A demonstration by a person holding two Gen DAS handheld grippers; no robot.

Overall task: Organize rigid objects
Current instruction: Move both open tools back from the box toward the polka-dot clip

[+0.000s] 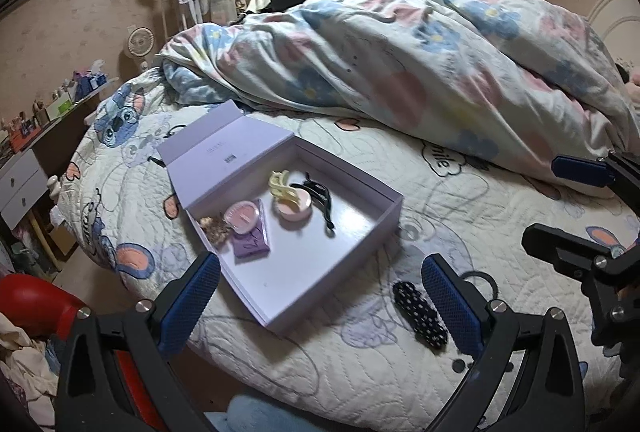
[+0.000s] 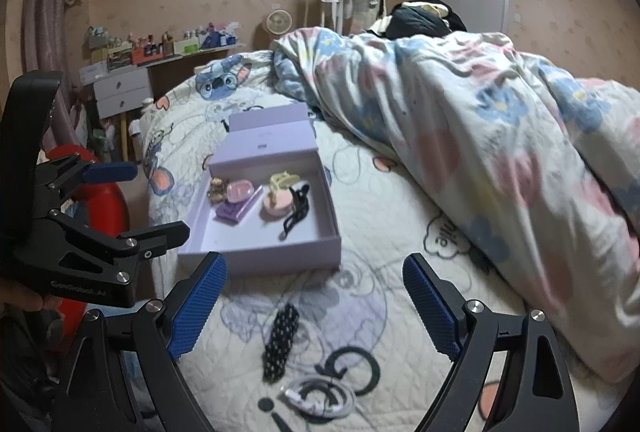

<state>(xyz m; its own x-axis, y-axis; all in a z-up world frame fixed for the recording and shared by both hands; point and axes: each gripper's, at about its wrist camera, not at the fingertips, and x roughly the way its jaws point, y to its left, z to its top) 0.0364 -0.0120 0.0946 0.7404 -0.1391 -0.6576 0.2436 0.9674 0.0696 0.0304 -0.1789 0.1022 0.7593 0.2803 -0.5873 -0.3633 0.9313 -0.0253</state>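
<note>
The polka-dot hair clip lies on the quilted bedspread, outside the lavender box and on the side of it nearest me, apart from its front wall. Its long axis runs roughly toward the box, slightly tilted. In my right view the clip sits between the fingers of the right gripper, just ahead. In my left view it lies beside the right-hand finger of the left gripper, off centre. I judge the right the better placed. Both grippers are spread wide and hold nothing.
</note>
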